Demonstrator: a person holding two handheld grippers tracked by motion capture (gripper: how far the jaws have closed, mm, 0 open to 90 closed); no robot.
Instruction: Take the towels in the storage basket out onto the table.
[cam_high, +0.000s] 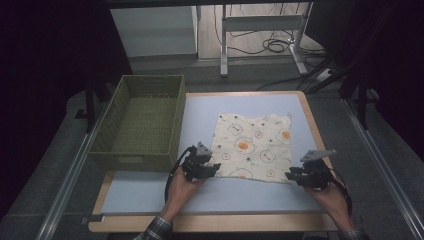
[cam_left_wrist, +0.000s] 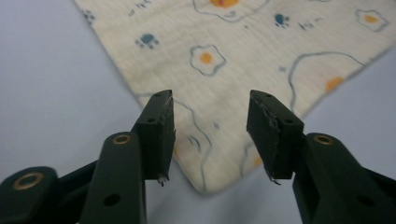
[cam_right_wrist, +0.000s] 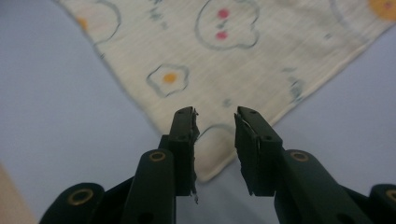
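cloth (cam_high: 253, 145) flat on table (cam_high: 200, 192), both fingers apart at its corners.

A printed cloth (cam_high: 252, 145) lies flat on the pale table (cam_high: 150, 195), the left gripper (cam_high: 212, 169) and right gripper (cam_high: 290, 175) at its near corners (green basket (cam_high: 140, 120) alongside).

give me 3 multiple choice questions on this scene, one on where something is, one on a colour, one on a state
1. Where is the basket relative to the cloth?
A. to its left
B. to its right
C. on top of it

2. What colour is the basket?
A. red
B. green
C. white

3. How do the left gripper and right gripper stand?
A. both clamped on the cloth
B. both open over a near corner of the cloth
C. both inside the basket

Answers: 1 A, the high view shows the basket left of the cloth. 2 B, its weave is olive green. 3 B, each gripper view shows a gap with a corner between the jaws.
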